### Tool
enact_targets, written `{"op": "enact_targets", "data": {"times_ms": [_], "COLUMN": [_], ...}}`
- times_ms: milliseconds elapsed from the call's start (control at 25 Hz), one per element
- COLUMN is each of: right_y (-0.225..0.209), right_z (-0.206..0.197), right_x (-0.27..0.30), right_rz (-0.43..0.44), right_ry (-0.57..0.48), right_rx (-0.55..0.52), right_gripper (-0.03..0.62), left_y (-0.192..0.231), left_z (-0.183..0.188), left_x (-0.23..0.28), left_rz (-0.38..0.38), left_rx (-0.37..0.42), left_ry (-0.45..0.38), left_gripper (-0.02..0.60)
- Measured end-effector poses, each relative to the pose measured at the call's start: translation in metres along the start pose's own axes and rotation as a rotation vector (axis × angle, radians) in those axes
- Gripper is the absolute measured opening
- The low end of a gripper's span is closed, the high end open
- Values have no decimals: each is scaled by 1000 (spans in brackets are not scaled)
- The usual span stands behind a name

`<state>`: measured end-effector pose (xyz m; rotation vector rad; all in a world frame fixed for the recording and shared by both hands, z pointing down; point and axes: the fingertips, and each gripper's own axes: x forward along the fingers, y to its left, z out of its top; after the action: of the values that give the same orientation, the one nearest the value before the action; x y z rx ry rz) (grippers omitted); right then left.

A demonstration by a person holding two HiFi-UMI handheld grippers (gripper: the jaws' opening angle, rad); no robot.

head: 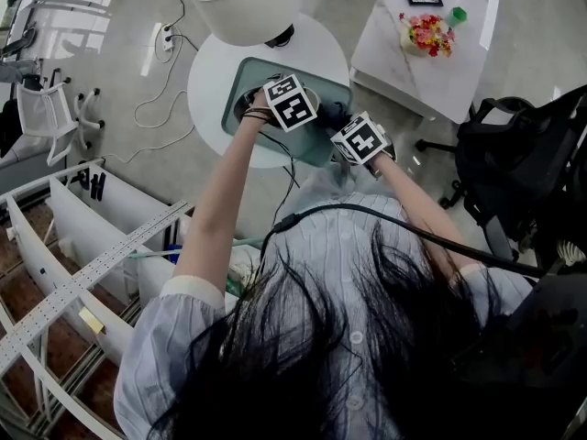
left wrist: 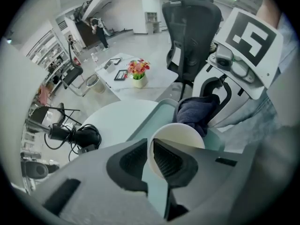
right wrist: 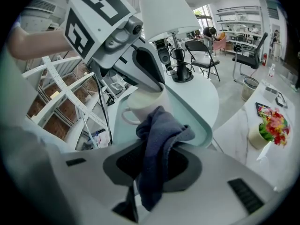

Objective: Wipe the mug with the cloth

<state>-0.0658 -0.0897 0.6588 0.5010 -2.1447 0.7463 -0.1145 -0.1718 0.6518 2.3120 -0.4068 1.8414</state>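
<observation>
Navy cloth (right wrist: 158, 130), one, clamped in right claw (right wrist: 152, 165); left claw (left wrist: 150, 157) pinches one mug (left wrist: 185, 136).

Cream mug (right wrist: 143, 104) with a side handle, upright over the green tray (right wrist: 199, 123), rim pinched in the left gripper (left wrist: 149, 150) jaws. Dark blue cloth (right wrist: 158, 142), crumpled, clamped in the right gripper (right wrist: 154, 154) jaws, against the mug's side.

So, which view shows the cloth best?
The right gripper view: the dark blue cloth looms large, clamped in the right claw. The left gripper view shows a bunch behind the mug. The head view barely shows it.
</observation>
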Motion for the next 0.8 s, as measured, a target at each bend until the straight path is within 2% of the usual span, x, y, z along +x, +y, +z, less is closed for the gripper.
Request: {"op": "enact_targets", "data": {"times_ms": [80, 600, 800], "right_y": [0, 7, 6], "right_z": [1, 4, 5], "right_x": [0, 1, -1], "right_rz": [2, 11, 7], "right_ry": [0, 8, 0], "right_rx": [-4, -42, -47], "right_gripper": [94, 94, 94], "left_y": [3, 10, 10], "left_z": [-3, -43, -54], "left_x": [-2, -16, -19], "left_rz": [12, 97, 125], "left_rx": [-94, -827, -991], "left_ry": [-9, -81, -122], "left_gripper": [44, 44, 44]}}
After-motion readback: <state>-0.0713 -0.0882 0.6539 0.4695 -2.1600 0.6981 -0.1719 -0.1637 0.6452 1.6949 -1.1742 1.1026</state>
